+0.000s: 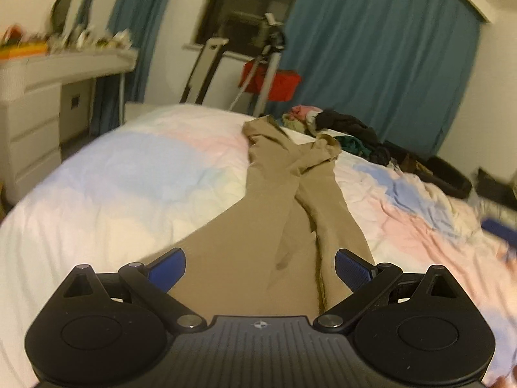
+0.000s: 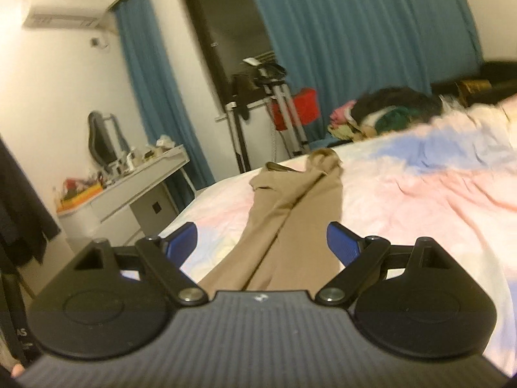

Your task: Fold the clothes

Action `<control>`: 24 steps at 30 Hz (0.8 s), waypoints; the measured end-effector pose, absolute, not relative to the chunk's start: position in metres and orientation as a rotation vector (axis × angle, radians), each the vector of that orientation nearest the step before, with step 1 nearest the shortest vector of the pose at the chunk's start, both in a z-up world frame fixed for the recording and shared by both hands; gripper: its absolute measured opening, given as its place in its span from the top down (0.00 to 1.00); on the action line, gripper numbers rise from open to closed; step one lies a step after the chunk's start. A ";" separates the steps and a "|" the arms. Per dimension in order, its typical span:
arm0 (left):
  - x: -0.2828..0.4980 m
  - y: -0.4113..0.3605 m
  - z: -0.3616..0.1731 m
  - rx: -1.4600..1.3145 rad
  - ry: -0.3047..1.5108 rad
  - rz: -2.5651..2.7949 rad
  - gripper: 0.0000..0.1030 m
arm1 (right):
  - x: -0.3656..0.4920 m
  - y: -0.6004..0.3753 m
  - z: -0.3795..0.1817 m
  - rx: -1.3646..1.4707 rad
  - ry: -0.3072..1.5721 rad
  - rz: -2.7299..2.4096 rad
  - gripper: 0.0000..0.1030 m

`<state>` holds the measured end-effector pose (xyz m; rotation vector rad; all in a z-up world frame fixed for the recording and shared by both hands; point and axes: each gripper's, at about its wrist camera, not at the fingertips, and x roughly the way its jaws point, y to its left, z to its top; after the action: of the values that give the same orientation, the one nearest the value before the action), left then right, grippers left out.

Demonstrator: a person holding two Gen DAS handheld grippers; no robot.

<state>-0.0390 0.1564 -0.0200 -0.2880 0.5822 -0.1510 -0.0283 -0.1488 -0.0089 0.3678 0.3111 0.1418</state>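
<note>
Tan trousers [image 1: 278, 190] spread lengthwise along the bed [image 1: 129, 174], waist end near, legs running away toward the far edge. Legs lying side by side, touching along most of their length, cuffs crumpled and partly crossed at the far end. Same trousers [image 2: 290, 207] in the right wrist view, stretched from near centre out to the far edge of the bed [image 2: 404, 194].

Left gripper [image 1: 260, 270] low over the near end of the trousers, jaws spread wide, blue pads [image 1: 168, 268] on either side of the cloth, nothing clamped between them. Whether the pads touch the fabric: cannot tell.

Right gripper [image 2: 261, 242] likewise over the near part of the trousers, jaws wide apart, blue pads [image 2: 342, 242] flanking the fabric, nothing pinched.

Pile of mixed clothes [image 1: 339, 129] at the far right of the bed, just beyond the cuffs; seen again as a dark and coloured heap [image 2: 384, 113]. White dresser [image 1: 48, 97] to the left of the bed, cluttered on top. Blue curtains [image 1: 381, 48] along the far wall, a tripod [image 1: 268, 61] standing before the dark window. Motion blur over much of both views.
</note>
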 end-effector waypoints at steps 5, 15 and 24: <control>-0.036 0.202 -0.035 -0.523 0.668 0.005 0.03 | -0.026 -0.174 -0.024 0.460 0.383 0.099 0.14; -0.010 0.240 -0.077 -0.772 0.745 0.142 0.23 | -0.014 -0.202 -0.064 0.665 0.523 0.059 0.14; -0.005 0.224 -0.070 -0.582 0.725 0.204 0.88 | -0.010 -0.204 -0.077 0.680 0.604 0.033 0.14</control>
<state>-0.0046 0.2242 -0.0697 -0.5820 0.7255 0.2045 -0.0095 -0.2043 -0.0767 0.6798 0.6035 0.0334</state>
